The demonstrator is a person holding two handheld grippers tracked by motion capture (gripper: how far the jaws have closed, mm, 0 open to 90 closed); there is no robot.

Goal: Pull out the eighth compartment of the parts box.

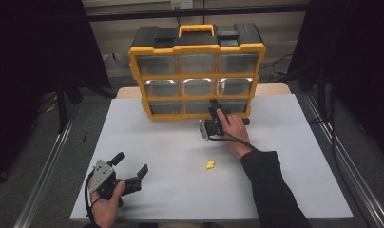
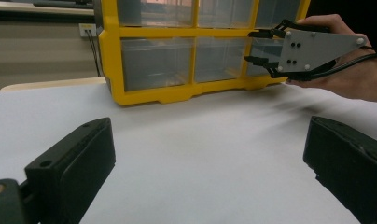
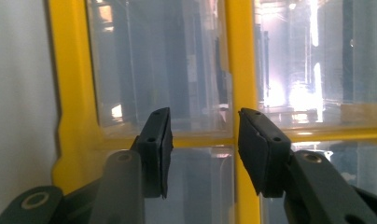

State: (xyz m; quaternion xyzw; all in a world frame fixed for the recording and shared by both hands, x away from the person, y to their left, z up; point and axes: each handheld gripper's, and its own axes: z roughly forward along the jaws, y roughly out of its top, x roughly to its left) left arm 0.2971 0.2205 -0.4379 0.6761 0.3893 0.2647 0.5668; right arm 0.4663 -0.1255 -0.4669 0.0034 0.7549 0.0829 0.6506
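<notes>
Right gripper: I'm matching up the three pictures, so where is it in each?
High view: right gripper at centre, against the bottom row of the yellow drawer cabinet.
Left gripper view: upper right, in a hand, jaws pointing left at the cabinet.
Right gripper view: its own black jaws rise from the bottom, apart, before clear drawer fronts.
Shared landmark: the cabinet's yellow frame.

In the high view the right gripper (image 1: 214,113) has its tips against the organizer (image 1: 197,71) at the table's far edge — whether the pads touch a drawer front cannot be told. The small yellow piece (image 1: 209,165) near the table's middle is too small to identify. In the left gripper view, the left gripper (image 2: 210,158) is cut off by the bottom edge — the organizer's top by the upper one.
</notes>
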